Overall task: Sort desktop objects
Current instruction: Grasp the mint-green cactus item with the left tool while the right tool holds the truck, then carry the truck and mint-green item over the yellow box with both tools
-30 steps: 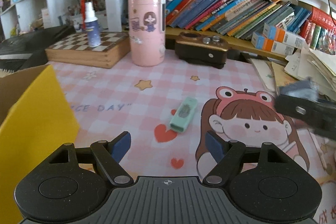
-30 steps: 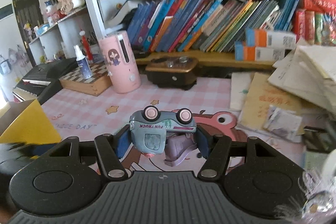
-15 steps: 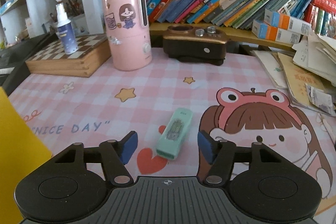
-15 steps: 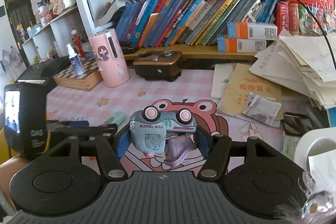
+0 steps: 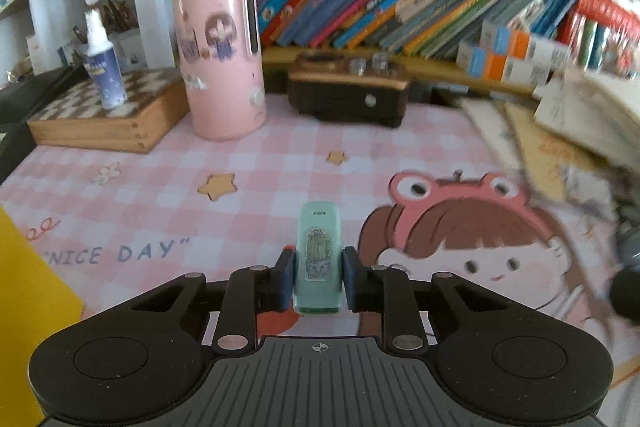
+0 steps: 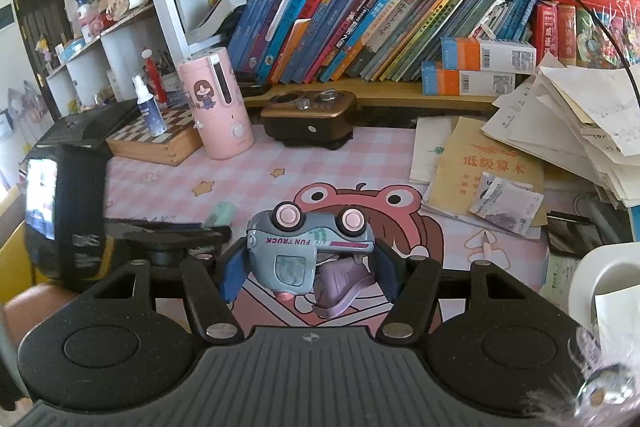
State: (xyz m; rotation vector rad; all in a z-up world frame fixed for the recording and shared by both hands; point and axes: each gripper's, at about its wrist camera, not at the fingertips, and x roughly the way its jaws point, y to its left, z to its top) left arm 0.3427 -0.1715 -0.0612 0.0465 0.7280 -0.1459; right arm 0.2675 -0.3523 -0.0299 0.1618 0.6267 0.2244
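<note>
1. Pink checked desk mat (image 5: 280, 155) is covering the desk, printed with "NICE DAY", stars, hearts and a cartoon girl in a frog hat (image 5: 460, 227).
2. Behind it, a row of leaning books (image 6: 360, 23) is filling the shelf, with loose papers (image 6: 568, 119) piling up at the right edge of the desk.
3. At the back, a pink cylindrical container (image 5: 218, 59) with a cartoon sticker is standing just beside a wooden chessboard box (image 5: 108, 115), and a small spray bottle (image 5: 100, 63) is standing upright on that box.
4. A dark brown box with two knobs (image 5: 348, 91) is sitting to the right of the pink container, against the shelf.
5. The left gripper (image 5: 318, 277) is pinching a mint-green correction tape (image 5: 318, 255) with a cactus label; its blue pads are pressing on both sides, having just been closing onto it. The tape is pointing away from the camera over the mat; I cannot tell whether it is touching the mat.
6. A yellow box edge (image 5: 28, 299) is showing at the left of that view.
7. The right gripper (image 6: 308, 267) is holding a blue-grey toy truck (image 6: 308, 247) marked "FUN TRUCK" upside down, pink wheels up, its pads clamped on the truck's two ends above the mat.
8. From the right wrist view, the left gripper is appearing at the left, with the mint tape at its tip.
</note>
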